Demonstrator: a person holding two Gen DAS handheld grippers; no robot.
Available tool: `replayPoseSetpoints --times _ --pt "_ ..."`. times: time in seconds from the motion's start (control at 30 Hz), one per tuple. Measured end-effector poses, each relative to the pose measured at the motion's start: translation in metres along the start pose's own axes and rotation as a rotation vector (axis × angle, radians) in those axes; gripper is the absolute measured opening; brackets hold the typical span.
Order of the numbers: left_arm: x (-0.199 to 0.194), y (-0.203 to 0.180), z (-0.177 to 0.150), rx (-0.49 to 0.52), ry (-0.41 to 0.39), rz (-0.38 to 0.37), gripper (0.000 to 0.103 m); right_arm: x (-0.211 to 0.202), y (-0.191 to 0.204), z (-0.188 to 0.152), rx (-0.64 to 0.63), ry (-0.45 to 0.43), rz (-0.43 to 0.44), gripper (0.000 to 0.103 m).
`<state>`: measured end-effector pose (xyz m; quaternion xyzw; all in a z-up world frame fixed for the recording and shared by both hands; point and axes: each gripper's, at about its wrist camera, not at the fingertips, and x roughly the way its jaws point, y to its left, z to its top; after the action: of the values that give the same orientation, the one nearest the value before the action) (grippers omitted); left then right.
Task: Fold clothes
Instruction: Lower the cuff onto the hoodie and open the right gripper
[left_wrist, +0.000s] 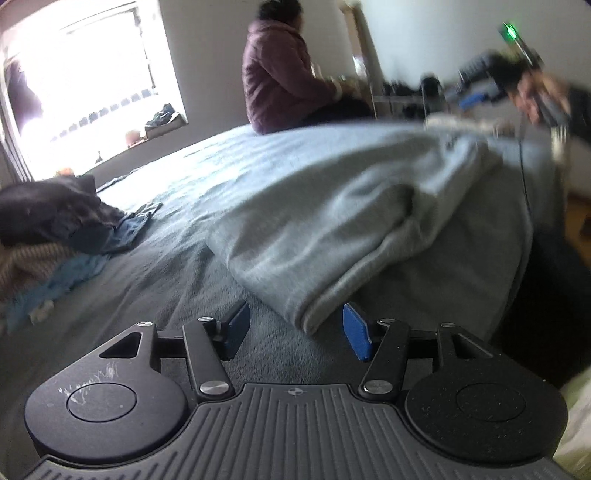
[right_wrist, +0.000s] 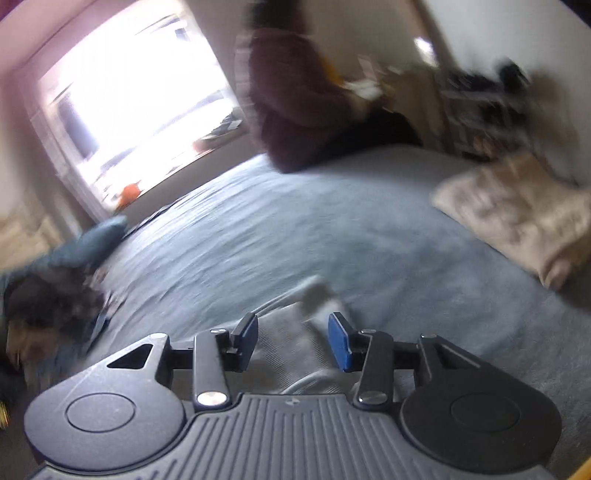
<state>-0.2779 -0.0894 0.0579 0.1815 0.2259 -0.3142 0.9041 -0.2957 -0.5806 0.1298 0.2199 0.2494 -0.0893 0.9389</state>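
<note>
Both grippers hang low over the bed (left_wrist: 229, 173), which is spread with a grey-blue fleece cover. The left gripper (left_wrist: 295, 330) has its blue pads (left_wrist: 356, 332) standing well apart with nothing pinched between them; the hem corner of a light grey garment (left_wrist: 332, 229) lies on the cover just ahead of the gap, close to the right-hand pad but not clamped by it. That garment is folded over on itself in a long soft roll and runs away from the gripper toward the far right edge of the bed.

The right gripper (right_wrist: 293, 338) is also parted, about half way, and a strip of the same pale grey cloth (right_wrist: 295, 332) shows in the gap below and ahead of the pads (right_wrist: 341, 341); the pads do not press on it as far as I can see, though this view is smeared with motion blur.

Off to the left of the bed sits a heap of dark clothes (left_wrist: 51, 210) with a blue piece (left_wrist: 122, 232) spilling out of it. A beige cushion (right_wrist: 517, 218) rests near the bed's right side. At the far edge a person in a plum padded jacket (left_wrist: 277, 74) sits turned away, beside a bright window (left_wrist: 85, 81). In the left view's upper right, blurred, the other gripper (left_wrist: 532, 85) shows in a hand
</note>
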Motion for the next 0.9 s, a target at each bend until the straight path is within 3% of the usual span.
replayPoseSetpoints --times 0.17,0.27,0.37,0.53,0.73,0.9 --pt "0.009 0.008 0.015 -0.042 -0.058 -0.012 0.056 -0.002 0.052 -0.036 -0.225 0.052 -0.012 0.03" --pt "0.02 0.005 0.022 -0.041 -0.094 -0.042 0.056 0.019 0.052 -0.053 -0.288 0.111 -0.082 0.027" --pt "0.04 -0.001 0.019 -0.02 -0.062 -0.062 0.056 0.042 0.045 -0.067 -0.357 0.162 -0.161 0.015" --pt "0.061 -0.002 0.0 -0.039 0.022 -0.077 0.055 0.044 0.066 -0.057 -0.467 0.17 -0.196 0.018" --pt "0.052 0.011 -0.005 -0.079 0.005 -0.106 0.056 0.057 0.098 -0.028 -0.494 0.115 -0.143 0.023" --pt "0.051 0.022 -0.001 -0.119 -0.04 -0.141 0.056 0.096 0.107 -0.014 -0.45 0.162 -0.057 0.023"
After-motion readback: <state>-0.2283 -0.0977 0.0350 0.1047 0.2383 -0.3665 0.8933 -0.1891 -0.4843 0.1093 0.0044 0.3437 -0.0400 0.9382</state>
